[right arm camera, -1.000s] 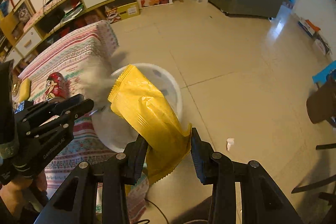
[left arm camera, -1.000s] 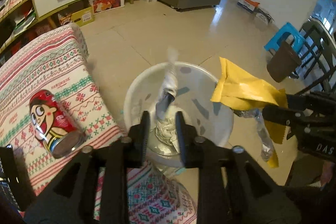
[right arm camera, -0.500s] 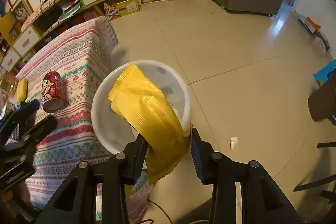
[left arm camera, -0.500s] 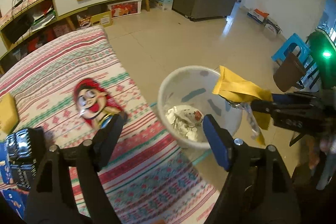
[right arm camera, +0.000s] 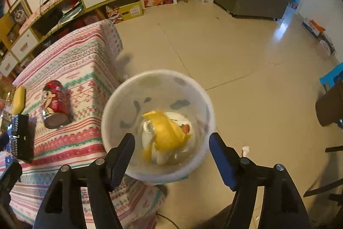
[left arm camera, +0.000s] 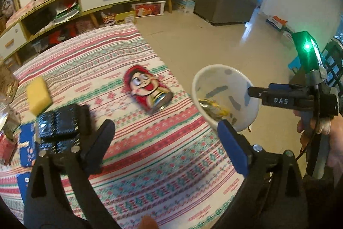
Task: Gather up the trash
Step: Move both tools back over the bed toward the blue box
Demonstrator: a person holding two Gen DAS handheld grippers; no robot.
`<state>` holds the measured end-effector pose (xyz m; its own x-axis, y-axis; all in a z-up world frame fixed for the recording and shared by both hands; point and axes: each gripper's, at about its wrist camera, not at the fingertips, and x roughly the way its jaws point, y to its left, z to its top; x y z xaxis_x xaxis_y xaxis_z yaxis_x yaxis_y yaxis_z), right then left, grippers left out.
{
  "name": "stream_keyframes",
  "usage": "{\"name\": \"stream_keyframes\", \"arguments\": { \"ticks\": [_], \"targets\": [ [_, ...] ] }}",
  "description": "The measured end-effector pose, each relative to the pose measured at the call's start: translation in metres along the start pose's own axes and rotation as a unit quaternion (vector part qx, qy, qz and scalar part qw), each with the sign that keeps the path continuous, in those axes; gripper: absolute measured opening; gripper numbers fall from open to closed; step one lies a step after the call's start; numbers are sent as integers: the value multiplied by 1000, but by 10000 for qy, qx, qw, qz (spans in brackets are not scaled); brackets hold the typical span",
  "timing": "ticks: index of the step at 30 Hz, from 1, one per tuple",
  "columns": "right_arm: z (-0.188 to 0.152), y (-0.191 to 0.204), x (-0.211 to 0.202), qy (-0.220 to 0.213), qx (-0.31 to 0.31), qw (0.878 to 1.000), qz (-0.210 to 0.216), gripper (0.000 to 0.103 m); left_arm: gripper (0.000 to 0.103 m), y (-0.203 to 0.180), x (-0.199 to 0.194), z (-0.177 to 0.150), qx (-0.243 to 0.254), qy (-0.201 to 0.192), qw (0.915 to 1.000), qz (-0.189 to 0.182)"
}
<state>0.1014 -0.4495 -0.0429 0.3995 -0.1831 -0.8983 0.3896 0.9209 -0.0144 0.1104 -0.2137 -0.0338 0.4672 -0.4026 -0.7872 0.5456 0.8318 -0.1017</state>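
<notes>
A white bin (right arm camera: 120, 104) stands on the floor beside the cloth-covered table (right arm camera: 85, 70). A yellow snack bag (right arm camera: 167, 132) lies inside it on top of crumpled white wrappers. My right gripper (right arm camera: 171, 149) is open and empty just above the bin's near rim. My left gripper (left arm camera: 165, 138) is open and empty above the table (left arm camera: 171, 164). A red cartoon can (left arm camera: 148, 91) lies on its side on the cloth; it also shows in the right wrist view (right arm camera: 54, 104). The bin (left arm camera: 240, 76) and the right gripper (left arm camera: 253, 91) show in the left wrist view.
A yellow sponge (left arm camera: 38, 98) and a black studded object (left arm camera: 62, 123) lie on the table's left part. A blue box (left arm camera: 25, 147) sits by them. A small white scrap (right arm camera: 245, 150) lies on the floor right of the bin. Chairs stand at the right.
My right gripper opened and let the yellow bag fall into the bin. My left gripper opened earlier, dropped the silver wrapper in the bin, and moved left over the table.
</notes>
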Motion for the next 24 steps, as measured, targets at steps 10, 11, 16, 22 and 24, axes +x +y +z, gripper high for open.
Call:
{"name": "stream_keyframes", "arguments": {
  "ticks": [10,11,16,22,24],
  "targets": [
    [-7,27,-29,-336,-251,9990,163,77,97,46,-30,-14,-400,-35,9989,244],
    [-9,32,-33,-402,-296,9986,192,77,97,52,-34,-15,-465,-35,9985,278],
    [-16,60,-57,-789,-596,9945,348,78,98,72,-49,-23,-630,-117,9966,518],
    [-25,106,-85,-1327,-1027,9832,714,83,99,102,-67,-35,-811,-239,9925,885],
    [-27,120,-89,-1441,-1156,9794,818,84,99,115,-72,-39,-893,-274,9907,990]
  ]
}}
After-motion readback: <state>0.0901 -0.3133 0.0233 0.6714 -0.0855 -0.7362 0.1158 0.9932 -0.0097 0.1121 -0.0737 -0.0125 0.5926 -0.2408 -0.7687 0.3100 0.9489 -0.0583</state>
